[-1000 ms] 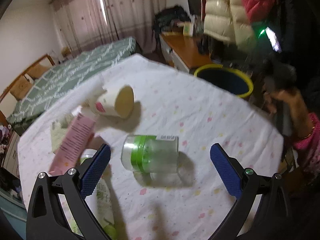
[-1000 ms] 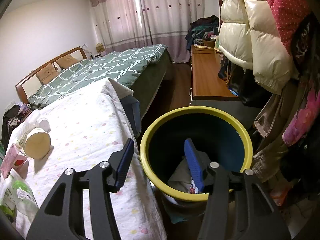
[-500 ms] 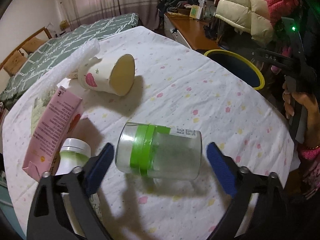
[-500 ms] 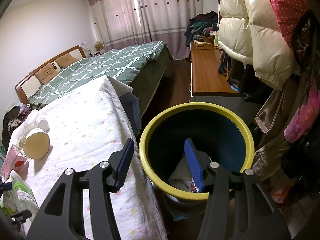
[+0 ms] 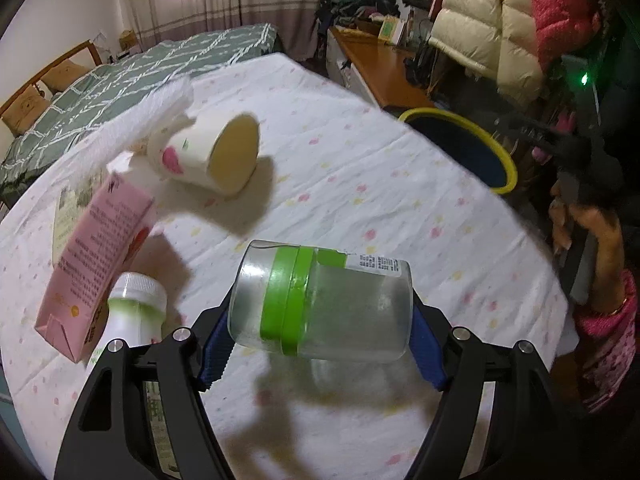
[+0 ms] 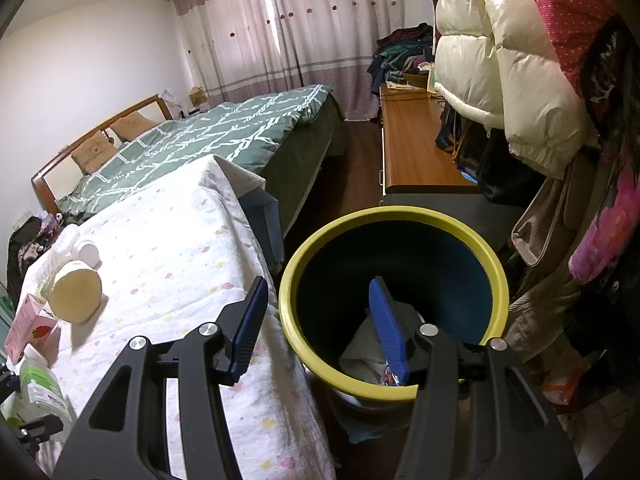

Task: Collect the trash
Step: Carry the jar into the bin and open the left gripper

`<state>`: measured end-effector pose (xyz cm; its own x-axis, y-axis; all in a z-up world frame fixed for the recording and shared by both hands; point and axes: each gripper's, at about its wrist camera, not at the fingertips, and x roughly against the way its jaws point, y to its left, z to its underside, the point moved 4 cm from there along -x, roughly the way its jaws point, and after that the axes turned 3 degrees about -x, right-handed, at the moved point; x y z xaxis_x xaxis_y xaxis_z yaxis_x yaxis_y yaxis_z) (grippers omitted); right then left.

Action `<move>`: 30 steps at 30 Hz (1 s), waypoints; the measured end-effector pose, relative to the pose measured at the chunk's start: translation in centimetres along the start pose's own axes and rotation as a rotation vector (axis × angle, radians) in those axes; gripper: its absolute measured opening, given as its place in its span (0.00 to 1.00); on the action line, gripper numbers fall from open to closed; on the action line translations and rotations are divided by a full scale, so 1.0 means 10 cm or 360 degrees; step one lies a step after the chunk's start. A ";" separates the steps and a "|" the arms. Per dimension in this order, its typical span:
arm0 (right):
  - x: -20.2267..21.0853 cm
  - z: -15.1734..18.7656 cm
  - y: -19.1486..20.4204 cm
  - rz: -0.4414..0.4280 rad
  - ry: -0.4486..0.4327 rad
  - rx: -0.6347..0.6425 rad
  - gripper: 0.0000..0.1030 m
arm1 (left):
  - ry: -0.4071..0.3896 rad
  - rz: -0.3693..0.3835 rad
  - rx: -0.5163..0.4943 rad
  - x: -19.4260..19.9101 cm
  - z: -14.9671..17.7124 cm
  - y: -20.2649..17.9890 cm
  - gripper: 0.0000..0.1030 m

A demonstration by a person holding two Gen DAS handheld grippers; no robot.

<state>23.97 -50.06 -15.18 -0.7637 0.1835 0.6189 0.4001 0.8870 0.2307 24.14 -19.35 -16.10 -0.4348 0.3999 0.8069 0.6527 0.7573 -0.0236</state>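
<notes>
A clear plastic jar (image 5: 324, 304) with green bands lies on its side on the spotted tablecloth. My left gripper (image 5: 320, 344) has its blue pads against both ends of the jar, shut on it. My right gripper (image 6: 320, 328) is open and empty, held above the near rim of the yellow-rimmed trash bin (image 6: 400, 216), which holds crumpled trash. The bin also shows in the left wrist view (image 5: 500, 148), past the table's right edge.
A tipped paper cup (image 5: 208, 156), a pink carton (image 5: 96, 256) and a white-capped bottle (image 5: 132, 312) lie left of the jar. A bubble-wrap roll (image 5: 140, 120) lies behind the cup. A bed, a wooden desk (image 6: 412, 148) and hanging coats surround the table.
My left gripper moved forward around the jar and closed its pads on the jar's ends. The right gripper stayed open over the bin.
</notes>
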 end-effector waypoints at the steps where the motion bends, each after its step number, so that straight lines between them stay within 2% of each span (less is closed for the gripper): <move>1: 0.03 -0.01 -0.02 -0.0025 -0.0023 -0.0011 0.49 | -0.0015 0.0010 -0.0001 0.02 -0.04 -0.03 0.71; 6: 0.26 -0.05 -0.29 0.0055 -0.0094 0.0000 0.49 | -0.0072 0.0072 -0.0046 0.04 -0.34 -0.29 0.71; 12: 0.63 -0.01 -0.81 0.0187 -0.0140 -0.0019 0.49 | -0.0076 0.0167 -0.0160 -0.22 -0.81 -0.78 0.71; 18: 0.82 0.13 -1.16 0.0264 -0.0130 -0.0042 0.49 | -0.0036 0.0257 -0.0284 -0.70 -1.33 -1.39 0.71; 23: 0.81 0.18 -1.35 0.0258 -0.0102 -0.0103 0.49 | 0.0018 0.0246 -0.0311 -1.17 -1.67 -1.70 0.71; 30: 0.74 0.24 -1.47 0.0249 -0.0066 -0.0135 0.49 | 0.0110 0.0254 -0.0304 -1.79 -1.93 -2.01 0.71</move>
<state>11.22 -60.75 -15.81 -0.7082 0.3356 0.6212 0.5560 0.8074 0.1977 30.73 -51.71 -18.71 -0.2776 0.4652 0.8406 0.8177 0.5736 -0.0474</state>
